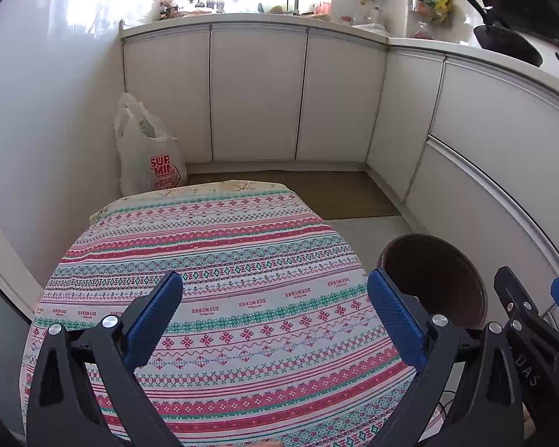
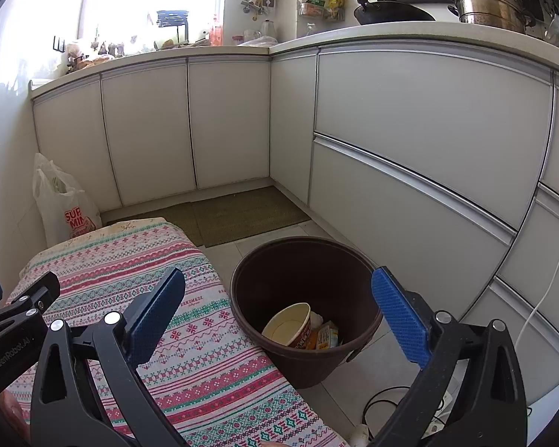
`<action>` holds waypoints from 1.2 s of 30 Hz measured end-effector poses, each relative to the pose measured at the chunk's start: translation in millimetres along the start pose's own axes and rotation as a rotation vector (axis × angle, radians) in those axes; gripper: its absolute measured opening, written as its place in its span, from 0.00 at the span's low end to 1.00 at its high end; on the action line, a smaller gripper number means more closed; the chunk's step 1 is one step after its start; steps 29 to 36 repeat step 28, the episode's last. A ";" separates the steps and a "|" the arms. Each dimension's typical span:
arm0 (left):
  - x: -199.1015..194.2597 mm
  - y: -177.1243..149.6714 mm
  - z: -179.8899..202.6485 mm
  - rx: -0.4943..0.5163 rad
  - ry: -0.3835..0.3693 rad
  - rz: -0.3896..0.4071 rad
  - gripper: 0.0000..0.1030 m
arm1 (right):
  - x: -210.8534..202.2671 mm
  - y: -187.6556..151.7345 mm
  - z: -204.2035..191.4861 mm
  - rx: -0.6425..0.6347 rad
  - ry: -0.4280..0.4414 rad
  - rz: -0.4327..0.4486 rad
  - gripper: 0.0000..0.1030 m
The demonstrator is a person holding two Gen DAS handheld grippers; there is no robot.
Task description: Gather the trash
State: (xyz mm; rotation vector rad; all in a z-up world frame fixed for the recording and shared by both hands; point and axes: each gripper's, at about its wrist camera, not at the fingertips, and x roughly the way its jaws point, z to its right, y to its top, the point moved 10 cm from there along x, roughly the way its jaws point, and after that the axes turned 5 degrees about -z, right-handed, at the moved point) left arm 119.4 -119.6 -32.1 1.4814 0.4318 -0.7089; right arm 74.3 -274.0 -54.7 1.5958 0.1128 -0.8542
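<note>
Both grippers are hovering over a desk (image 1: 212, 260) covered in a striped, patterned cloth, and both are standing with fingers spread wide and nothing between them. The left gripper (image 1: 275, 301) is pointing across the cloth toward the white cabinets, and no loose item is showing on the cloth in either view. The right gripper (image 2: 279, 298) is sitting at the desk's right edge, looking down into a dark brown bin (image 2: 305, 260) that is standing on the tiled floor just beside the desk.

The trash that can be seen is already lying inside that bin: a paper cup (image 2: 289, 326) tipped on its side, its open mouth facing the camera and its long axis running back and to the right, with a small yellow packet (image 2: 326, 337) touching it on the right. A white plastic bag (image 2: 65, 205) is standing on the floor in the far left corner, beyond the desk.

The relation that is mattering most: the bin is lying below and slightly ahead of the right fingers, well to the right of the left ones, so the right hand is judged the nearer for any drop; the task is looking close to finished, though whatever lies below the frames cannot be told
</note>
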 end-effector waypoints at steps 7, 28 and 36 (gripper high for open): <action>0.3 -0.3 -0.8 0.002 0.000 0.001 0.94 | 1.1 0.2 0.3 -0.003 0.000 -0.005 0.93; 0.6 -3.9 4.6 0.005 -0.026 -0.013 0.88 | 1.3 -0.1 0.3 -0.002 -0.006 0.003 0.93; 0.6 -3.9 4.6 0.005 -0.026 -0.013 0.88 | 1.3 -0.1 0.3 -0.002 -0.006 0.003 0.93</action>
